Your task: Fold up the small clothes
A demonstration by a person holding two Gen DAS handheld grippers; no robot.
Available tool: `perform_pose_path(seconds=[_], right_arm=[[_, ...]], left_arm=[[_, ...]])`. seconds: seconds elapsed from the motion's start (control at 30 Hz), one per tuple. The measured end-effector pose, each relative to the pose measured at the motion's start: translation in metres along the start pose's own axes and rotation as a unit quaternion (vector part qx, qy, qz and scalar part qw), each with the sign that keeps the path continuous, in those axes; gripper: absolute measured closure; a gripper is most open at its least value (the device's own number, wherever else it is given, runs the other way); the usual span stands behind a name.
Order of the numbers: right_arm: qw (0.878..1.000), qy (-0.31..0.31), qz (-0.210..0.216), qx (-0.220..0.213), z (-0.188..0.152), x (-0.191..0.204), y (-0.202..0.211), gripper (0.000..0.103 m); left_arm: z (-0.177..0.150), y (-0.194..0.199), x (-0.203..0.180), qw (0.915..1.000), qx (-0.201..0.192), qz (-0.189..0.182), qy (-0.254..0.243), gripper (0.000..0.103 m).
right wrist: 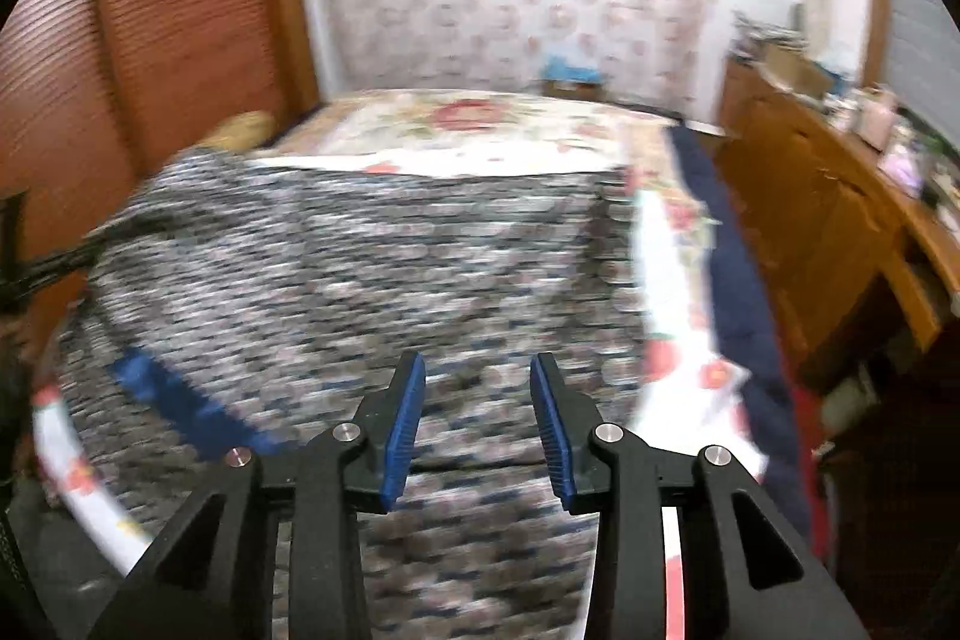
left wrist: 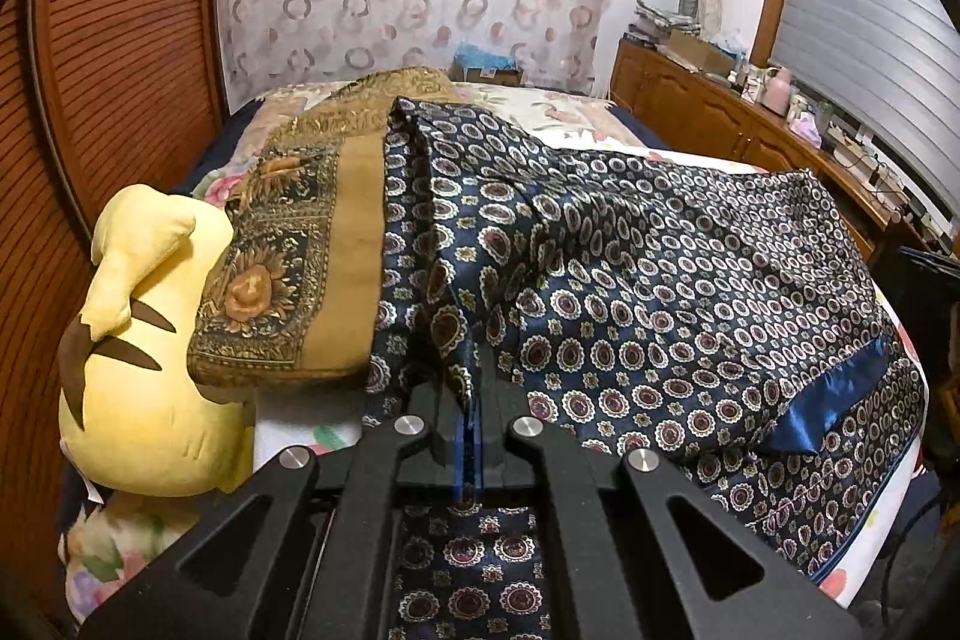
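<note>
Garment, one, navy patterned, one plush

The right gripper stands with its blue-padded fingers apart and nothing between them. Below and ahead of the fingertips a navy patterned cloth lies spread over the floral bedspread, heavily blurred. A plain blue band of the cloth runs to the left of the left finger. To the right of the right finger sits a wooden cabinet; far left, a slatted wooden door.
</note>
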State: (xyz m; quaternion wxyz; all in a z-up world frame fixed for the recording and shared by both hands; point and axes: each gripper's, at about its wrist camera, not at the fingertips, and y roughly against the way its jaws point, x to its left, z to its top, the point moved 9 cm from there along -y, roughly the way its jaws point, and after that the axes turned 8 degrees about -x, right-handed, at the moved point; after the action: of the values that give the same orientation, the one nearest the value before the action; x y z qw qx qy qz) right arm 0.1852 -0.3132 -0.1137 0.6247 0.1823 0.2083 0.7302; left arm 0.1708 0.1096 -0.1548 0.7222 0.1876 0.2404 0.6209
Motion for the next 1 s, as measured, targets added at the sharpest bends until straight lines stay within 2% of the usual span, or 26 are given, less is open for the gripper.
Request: perform_pose_path(seconds=[0.2, 0.47, 0.5, 0.53, 0.6, 0.63, 0.83, 1.0], right_arm=[[0.998, -0.040, -0.019, 0.053, -0.029, -0.027, -0.044, 0.065], [0.997, -0.059, -0.016, 0.054, -0.034, -0.035, -0.070, 0.065], [0.997, -0.057, -0.011, 0.051, -0.036, -0.033, -0.074, 0.070], [0.997, -0.053, -0.008, 0.048, -0.034, -0.032, -0.063, 0.085], [0.999, -0.037, -0.022, 0.033, -0.029, -0.031, -0.053, 0.097], [0.999, -0.032, -0.016, 0.026, -0.026, -0.028, -0.047, 0.100], [0.999, -0.044, 0.013, -0.019, -0.001, -0.012, -0.009, 0.102], [0.998, -0.046, 0.037, -0.019, -0.002, 0.000, 0.023, 0.102]], left_arm=[[-0.007, -0.005, -0.002, 0.9999, 0.013, -0.002, -0.002, 0.101], [-0.011, -0.009, -0.003, 0.9998, 0.020, -0.005, -0.006, 0.101], [-0.010, -0.008, -0.004, 0.9998, 0.016, -0.006, -0.008, 0.101], [-0.008, -0.005, -0.005, 0.9999, 0.010, -0.011, -0.006, 0.101], [-0.003, 0.000, -0.005, 0.9999, -0.002, -0.015, -0.001, 0.101], [0.003, 0.004, -0.004, 0.9999, -0.013, -0.010, 0.001, 0.102], [0.020, 0.019, -0.002, 0.9993, -0.034, -0.012, 0.006, 0.102], [0.023, 0.034, 0.001, 0.9991, -0.038, -0.017, 0.012, 0.102]])
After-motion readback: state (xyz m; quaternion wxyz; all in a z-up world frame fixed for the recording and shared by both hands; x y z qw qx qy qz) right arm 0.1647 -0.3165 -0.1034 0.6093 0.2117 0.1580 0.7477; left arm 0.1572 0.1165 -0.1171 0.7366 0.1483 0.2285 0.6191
